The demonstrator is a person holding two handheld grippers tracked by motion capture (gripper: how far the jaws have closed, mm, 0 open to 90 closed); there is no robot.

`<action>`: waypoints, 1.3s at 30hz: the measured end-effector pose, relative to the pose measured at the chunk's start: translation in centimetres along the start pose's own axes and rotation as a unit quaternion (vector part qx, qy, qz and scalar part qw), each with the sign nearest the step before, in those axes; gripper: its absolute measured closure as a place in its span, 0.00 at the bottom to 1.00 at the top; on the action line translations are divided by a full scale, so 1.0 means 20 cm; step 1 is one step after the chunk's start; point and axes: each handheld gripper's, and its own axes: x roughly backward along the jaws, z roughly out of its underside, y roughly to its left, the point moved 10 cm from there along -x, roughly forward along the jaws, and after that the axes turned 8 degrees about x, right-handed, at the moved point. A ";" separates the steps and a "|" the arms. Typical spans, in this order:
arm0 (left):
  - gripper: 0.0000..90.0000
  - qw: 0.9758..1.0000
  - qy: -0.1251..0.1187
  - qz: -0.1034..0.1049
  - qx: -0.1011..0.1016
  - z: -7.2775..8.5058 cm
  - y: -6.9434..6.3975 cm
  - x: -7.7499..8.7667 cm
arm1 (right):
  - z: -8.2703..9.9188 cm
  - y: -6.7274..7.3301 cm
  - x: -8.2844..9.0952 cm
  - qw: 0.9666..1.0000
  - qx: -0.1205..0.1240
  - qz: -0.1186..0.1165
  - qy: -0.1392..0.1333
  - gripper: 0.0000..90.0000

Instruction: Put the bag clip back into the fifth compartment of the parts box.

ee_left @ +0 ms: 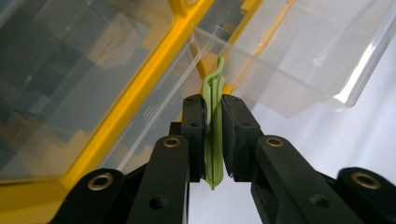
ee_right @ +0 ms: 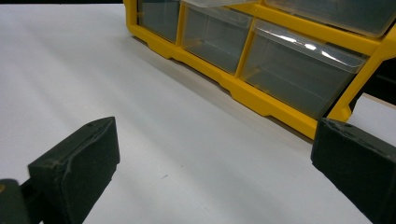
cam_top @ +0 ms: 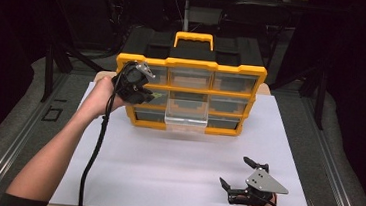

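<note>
A yellow-framed organizer [cam_top: 192,63] with a yellow carry handle [cam_top: 194,38] stands at the far edge of the white table [cam_top: 175,167], its clear drawers stacked in three rows of three. At the left, the left gripper [cam_top: 149,96] is raised in front of the organizer's left column, its jaws pinching a thin green strip [ee_left: 213,135] on edge; in the left gripper view the strip's curled tip sticks out past the pads, just beside the yellow frame. What the strip is cannot be made out, and in the high view it is no more than a green glint at the jaw tips.

In the middle column, one clear drawer [cam_top: 186,114] is pulled out toward the near side and looks empty; the others sit closed, and the dark shapes behind their fronts are too dim to tell as contents or reflections.

At the near right, the right gripper [cam_top: 235,175] rests low on the table, well apart from the organizer, its jaws spread wide with nothing between them. The right hand is partly cut off by the bottom edge.
</note>
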 end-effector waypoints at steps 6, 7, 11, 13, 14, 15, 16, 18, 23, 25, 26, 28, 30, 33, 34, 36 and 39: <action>0.89 1.000 -0.007 0.000 -0.008 -0.06 -0.02 0.03 | 0.00 0.00 0.00 1.000 0.000 -0.003 0.001 0.01; 0.89 1.000 -0.010 0.003 -0.009 -0.07 -0.03 0.04 | 0.00 0.01 0.00 1.000 -0.001 -0.003 0.001 0.01; 0.89 1.000 -0.011 0.008 -0.018 -0.09 -0.04 0.05 | 0.00 0.00 -0.01 1.000 -0.001 -0.003 0.000 0.01; 0.89 1.000 -0.018 0.012 -0.016 -0.12 -0.05 0.05 | 0.00 0.00 -0.01 1.000 -0.001 -0.003 0.000 0.01; 0.89 1.000 -0.020 0.015 -0.016 -0.12 -0.05 0.05 | 0.00 0.00 -0.01 1.000 -0.001 -0.003 0.000 0.01; 0.89 1.000 -0.020 0.014 -0.017 -0.13 -0.05 0.05 | 0.00 0.00 -0.01 1.000 0.000 -0.003 0.000 0.01; 0.89 0.999 -0.020 0.018 -0.018 -0.14 -0.06 0.05 | 0.00 0.00 -0.01 1.000 -0.001 -0.003 0.002 0.01; 0.89 0.999 -0.020 0.019 -0.021 -0.15 -0.07 0.04 | 0.00 0.00 -0.01 1.000 0.001 -0.003 0.001 0.01; 0.89 0.999 -0.024 0.026 -0.030 -0.19 -0.12 0.03 | 0.00 0.00 0.00 1.000 -0.001 -0.003 0.002 0.01; 0.89 0.999 -0.023 0.029 -0.033 -0.20 -0.13 0.02 | 0.00 0.00 0.00 1.000 0.000 -0.002 0.002 0.01; 0.89 0.999 -0.022 0.028 -0.036 -0.20 -0.14 0.01 | 0.00 0.00 0.00 1.000 0.000 -0.002 0.002 0.01; 0.89 0.999 -0.020 0.030 -0.039 -0.21 -0.16 0.00 | 0.01 0.00 0.00 1.000 0.000 -0.002 0.003 0.01; 0.89 0.998 -0.021 0.034 -0.042 -0.23 -0.18 -0.01 | 0.00 0.00 0.00 1.000 -0.001 -0.003 0.002 0.01; 0.89 0.998 -0.022 0.037 -0.047 -0.25 -0.20 -0.02 | 0.01 0.00 0.00 1.000 -0.003 -0.003 0.003 0.01; 0.89 0.998 -0.022 0.038 -0.049 -0.25 -0.21 -0.03 | 0.01 0.00 0.00 1.000 -0.003 -0.003 0.004 0.01; 0.89 0.998 -0.021 0.038 -0.051 -0.26 -0.22 -0.04 | 0.01 0.00 0.00 1.000 -0.001 -0.002 0.003 0.01; 0.89 0.997 -0.017 0.045 -0.055 -0.26 -0.23 -0.07 | 0.00 0.00 0.00 1.000 -0.002 -0.003 0.002 0.01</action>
